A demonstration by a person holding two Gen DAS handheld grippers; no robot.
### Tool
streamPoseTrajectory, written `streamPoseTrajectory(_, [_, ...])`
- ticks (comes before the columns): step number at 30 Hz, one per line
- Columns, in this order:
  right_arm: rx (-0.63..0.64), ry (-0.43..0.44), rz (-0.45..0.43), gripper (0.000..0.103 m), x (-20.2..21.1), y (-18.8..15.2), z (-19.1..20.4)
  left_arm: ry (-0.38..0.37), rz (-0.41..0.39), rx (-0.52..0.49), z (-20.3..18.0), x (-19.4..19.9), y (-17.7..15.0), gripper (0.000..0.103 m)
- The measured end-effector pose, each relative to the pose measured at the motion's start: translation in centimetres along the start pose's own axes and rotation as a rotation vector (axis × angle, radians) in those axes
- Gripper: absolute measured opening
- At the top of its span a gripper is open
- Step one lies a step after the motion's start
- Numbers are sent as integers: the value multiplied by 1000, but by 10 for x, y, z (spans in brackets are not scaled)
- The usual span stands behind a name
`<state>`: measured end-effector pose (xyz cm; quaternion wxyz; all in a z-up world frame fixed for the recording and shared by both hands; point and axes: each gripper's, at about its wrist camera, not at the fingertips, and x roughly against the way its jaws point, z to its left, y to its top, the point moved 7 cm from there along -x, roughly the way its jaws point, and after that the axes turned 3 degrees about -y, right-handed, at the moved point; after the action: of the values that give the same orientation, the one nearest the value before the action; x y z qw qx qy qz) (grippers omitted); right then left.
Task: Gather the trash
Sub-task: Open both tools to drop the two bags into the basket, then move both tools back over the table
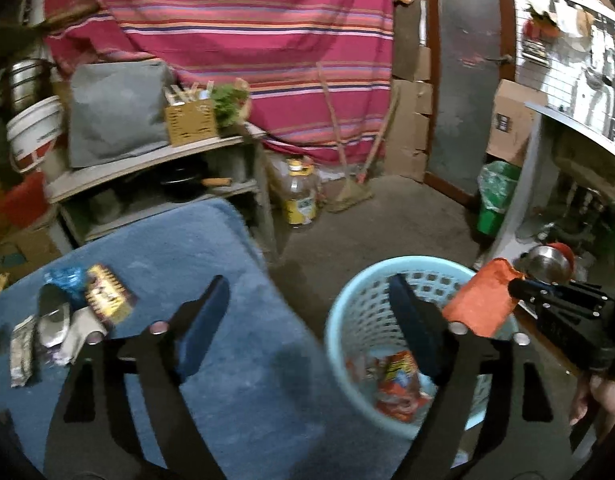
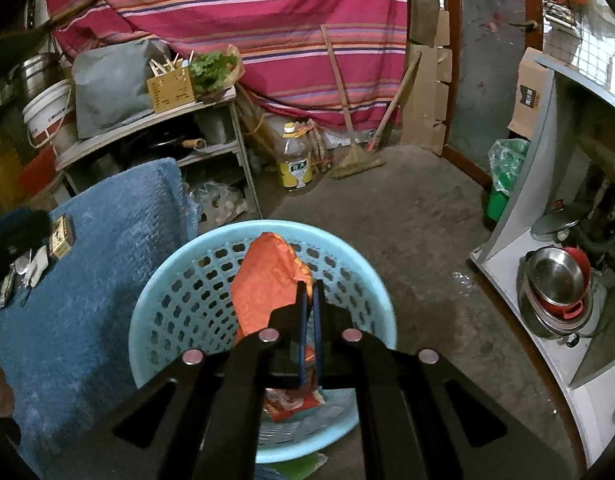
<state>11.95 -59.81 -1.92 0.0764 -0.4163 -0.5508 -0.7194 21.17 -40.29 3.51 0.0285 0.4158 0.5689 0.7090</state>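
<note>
Crowding the blue mat [image 1: 235, 264], a small heap of wrappers [image 1: 71, 312] lies beside the left gripper [image 1: 307, 300], jaws wide. The right gripper [image 2: 309, 292] pinches an orange packet [image 2: 267, 280] above the pale-blue basket [image 2: 175, 280], where a red snack bag [image 1: 399, 384] lies.

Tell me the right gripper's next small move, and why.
Probably open the right gripper now. It is shut on the orange wrapper, which hangs over the basket opening, so it should drop in beside the trash already there. More wrappers wait on the blue mat.
</note>
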Motion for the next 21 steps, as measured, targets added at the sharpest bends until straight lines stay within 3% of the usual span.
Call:
streamPoseTrajectory(9, [33, -7, 42, 6, -20, -14, 31, 122, -12, 59, 68, 40, -25, 95])
streamPoseTrajectory(10, [38, -21, 50, 17, -23, -16, 33, 133, -13, 65, 74, 43, -28, 95])
streamPoseTrajectory(11, [41, -29, 53, 42, -24, -18, 34, 146, -14, 71, 81, 47, -31, 96])
streamPoseTrajectory(13, [43, -45, 47, 65, -25, -22, 34, 169, -13, 80, 94, 55, -38, 97])
streamPoseTrajectory(16, [44, -62, 61, 65, -28, -29, 36, 202, -7, 107, 117, 65, -50, 97])
streamPoseTrajectory(21, [30, -61, 41, 77, -22, -31, 45, 244, -4, 175, 156, 82, -68, 97])
